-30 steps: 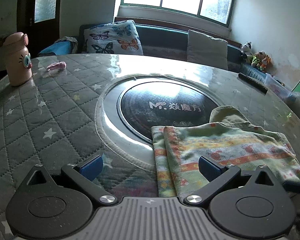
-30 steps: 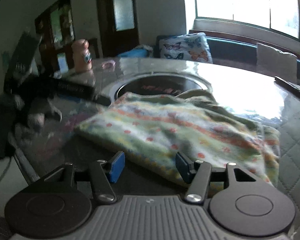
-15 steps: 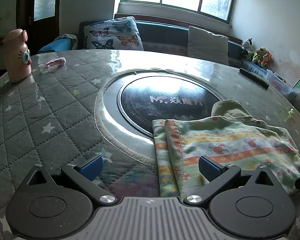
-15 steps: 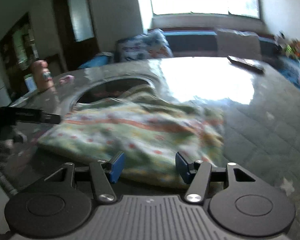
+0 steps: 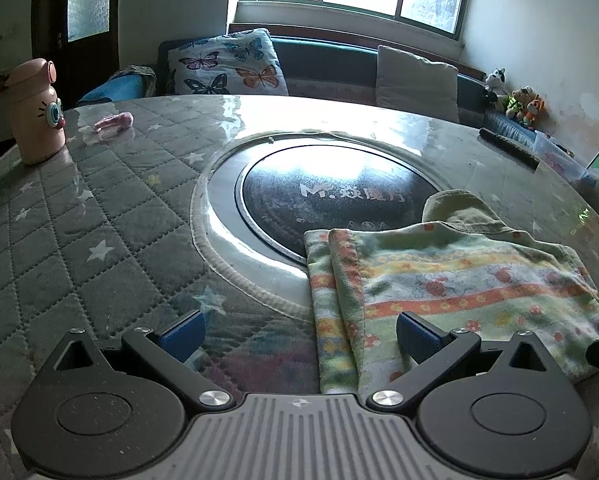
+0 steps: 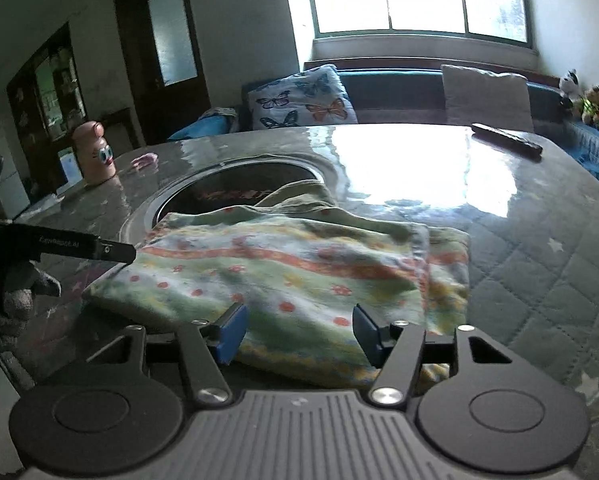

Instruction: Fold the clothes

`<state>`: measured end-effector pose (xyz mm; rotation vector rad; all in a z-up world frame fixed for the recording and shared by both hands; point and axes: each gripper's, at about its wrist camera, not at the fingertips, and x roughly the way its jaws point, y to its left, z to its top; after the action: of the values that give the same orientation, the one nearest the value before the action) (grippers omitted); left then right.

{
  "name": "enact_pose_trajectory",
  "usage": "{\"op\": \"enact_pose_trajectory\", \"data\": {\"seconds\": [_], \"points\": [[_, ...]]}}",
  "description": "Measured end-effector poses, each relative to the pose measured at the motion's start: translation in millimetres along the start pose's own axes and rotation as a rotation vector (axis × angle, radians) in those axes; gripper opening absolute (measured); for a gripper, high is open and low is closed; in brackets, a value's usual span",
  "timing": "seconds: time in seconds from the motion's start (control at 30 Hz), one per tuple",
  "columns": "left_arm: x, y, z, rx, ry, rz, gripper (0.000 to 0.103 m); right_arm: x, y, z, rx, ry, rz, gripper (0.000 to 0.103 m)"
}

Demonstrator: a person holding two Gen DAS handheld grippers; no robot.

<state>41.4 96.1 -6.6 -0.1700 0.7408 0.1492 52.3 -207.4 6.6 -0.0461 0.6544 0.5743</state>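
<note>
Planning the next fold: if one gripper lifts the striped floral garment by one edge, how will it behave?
The garment will probably droop and sag, since it already lies in soft wrinkled layers. Its stacked layers, visible at the folded edge, may slide apart. It likely drags easily on the glossy table. Both the left gripper and right gripper are open.

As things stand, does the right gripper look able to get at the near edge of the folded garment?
Probably yes. The right gripper is open, and the garment lies flat on the table directly ahead of its fingers, nothing between them. The left gripper is off to the garment's other side.
</note>
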Motion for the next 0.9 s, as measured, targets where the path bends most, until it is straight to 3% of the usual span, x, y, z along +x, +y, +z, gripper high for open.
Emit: {"op": "enact_pose_trajectory", "data": {"seconds": [0.23, 0.9], "points": [[-3, -2, -2, 0.009, 0.004, 0.004, 0.103, 3, 15, 1, -0.045, 0.000, 0.010, 0.067], [-20, -7, -16, 0.023, -0.004, 0.012, 0.103, 1, 53, -5, -0.155, -0.017, 0.064, 0.067]]}}
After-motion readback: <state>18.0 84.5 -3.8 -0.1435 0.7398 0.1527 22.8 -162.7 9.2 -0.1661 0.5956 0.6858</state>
